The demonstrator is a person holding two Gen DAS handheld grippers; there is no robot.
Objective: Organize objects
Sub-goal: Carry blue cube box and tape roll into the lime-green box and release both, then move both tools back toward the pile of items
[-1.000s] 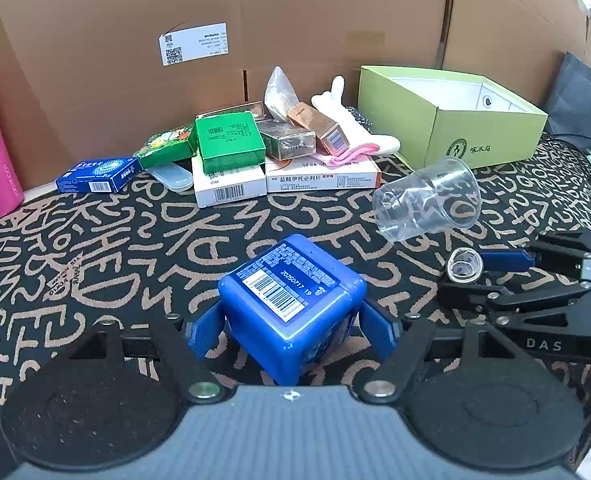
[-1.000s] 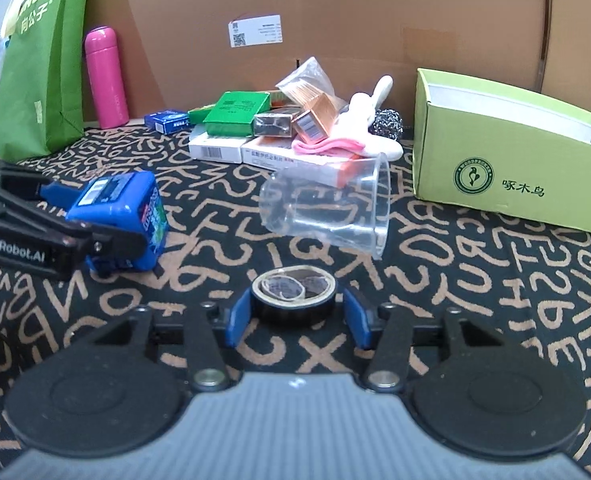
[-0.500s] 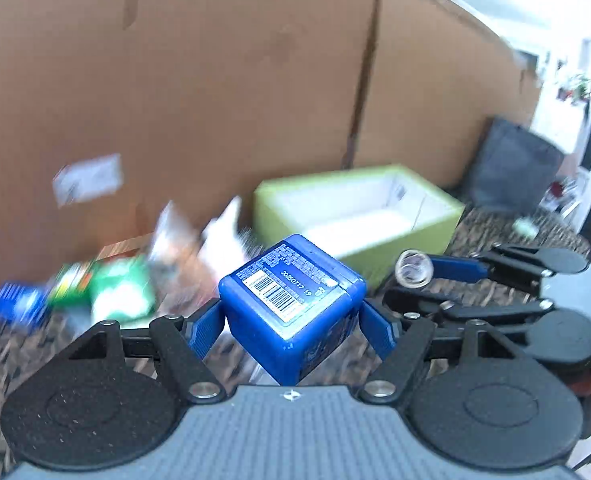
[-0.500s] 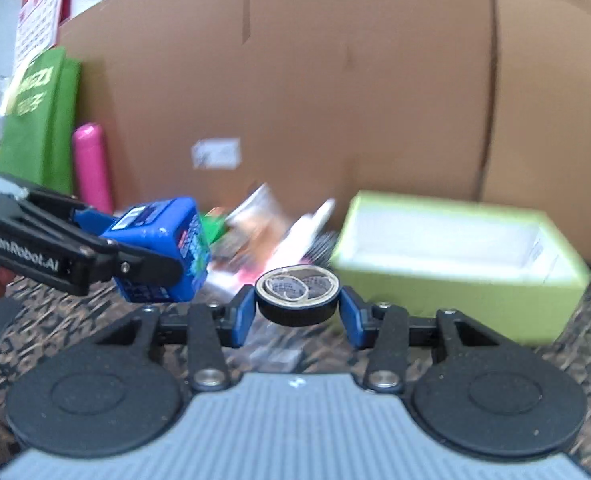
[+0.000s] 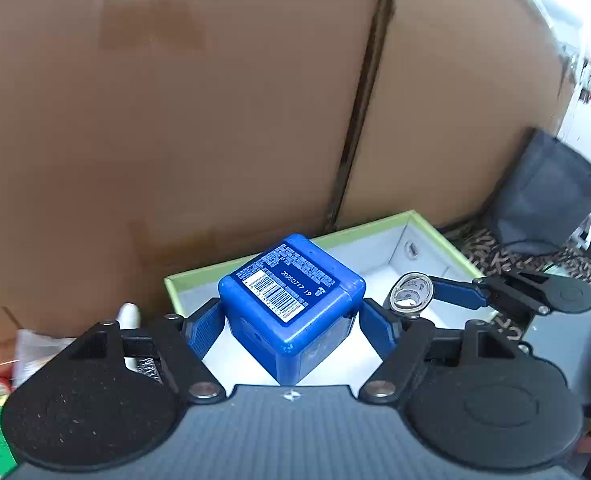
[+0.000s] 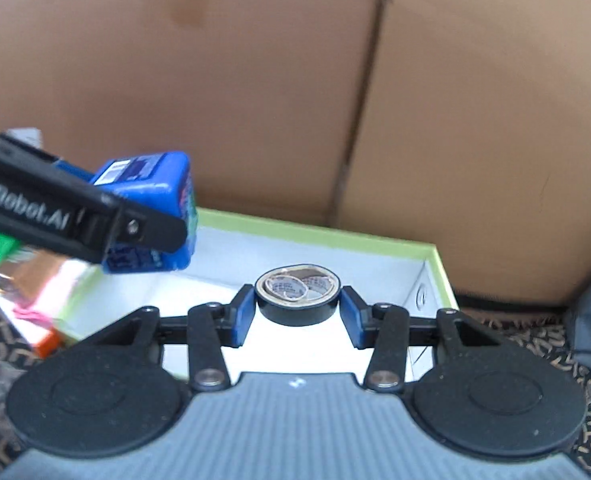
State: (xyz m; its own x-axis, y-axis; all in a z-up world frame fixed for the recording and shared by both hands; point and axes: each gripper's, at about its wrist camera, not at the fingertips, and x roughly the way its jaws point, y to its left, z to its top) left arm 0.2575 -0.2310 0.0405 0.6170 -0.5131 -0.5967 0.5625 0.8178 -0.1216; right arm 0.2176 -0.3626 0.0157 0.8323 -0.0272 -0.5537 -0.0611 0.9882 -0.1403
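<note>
your left gripper (image 5: 291, 328) was clamped on the blue cube (image 5: 291, 304), its blue pads (image 5: 205, 330) pressed against two opposite sides, one corner of the cube pointing back toward the camera and the barcode label facing up. the cube was off the table, held over the near left part of the green box (image 5: 183, 280), above the white floor inside. your right gripper (image 6: 297, 310) was clenched on the tape roll (image 6: 297, 294), the roll lying flat between the pads (image 6: 243, 314) with its open core upward. it too was held in the air over the box's white interior, toward the middle and right.

from the right wrist view, the cube (image 6: 151, 216) sat up and to the left of the roll, the two apart, with the left gripper's black finger crossing in front of the cube. from the left wrist view, the roll (image 5: 411, 298) showed just to the right of the cube, pinched at the tip of the right gripper (image 5: 419, 300).

beyond both, the box (image 6: 335, 240) stood open, its far rim near the cardboard wall (image 6: 255, 100). left of the box lay a blurred heap of packets (image 6: 23, 276) on the patterned cloth (image 6: 535, 344). a dark bag (image 5: 543, 196) stood to the right, against the cardboard.
</note>
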